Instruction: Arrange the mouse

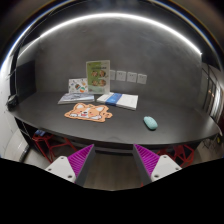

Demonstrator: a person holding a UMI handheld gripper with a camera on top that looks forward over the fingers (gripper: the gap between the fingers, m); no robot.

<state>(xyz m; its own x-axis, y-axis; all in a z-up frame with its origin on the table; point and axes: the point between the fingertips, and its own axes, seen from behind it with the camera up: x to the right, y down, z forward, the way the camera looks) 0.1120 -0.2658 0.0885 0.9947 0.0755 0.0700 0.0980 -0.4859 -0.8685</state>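
1. Pale teal plastic: the mouse (pixel 150 123) lies on the dark table (pixel 60 130), well beyond the fingers and a little right of the right one, apart from everything else.
2. Gripper (pixel 114 161) is released: magenta pads (pixel 80 158) stand wide apart, nothing between them, short of the table's near edge.
3. Handling, as a guess: light, rigid shell, smooth and rounded, so likely slippery. Best hold looks like across the two long sides near the middle, pads low so it cannot squirt out. Not fragile.
4. Count: one mouse.
5. One orange mat (pixel 88 112), beyond the fingers, left of the mouse; probably where the mouse belongs.
6. One book (pixel 119 100) lying open behind the mat, some papers (pixel 72 97) left of it.
7. One upright card (pixel 97 75) at the back; a few small sheets on the wall, too small to count.
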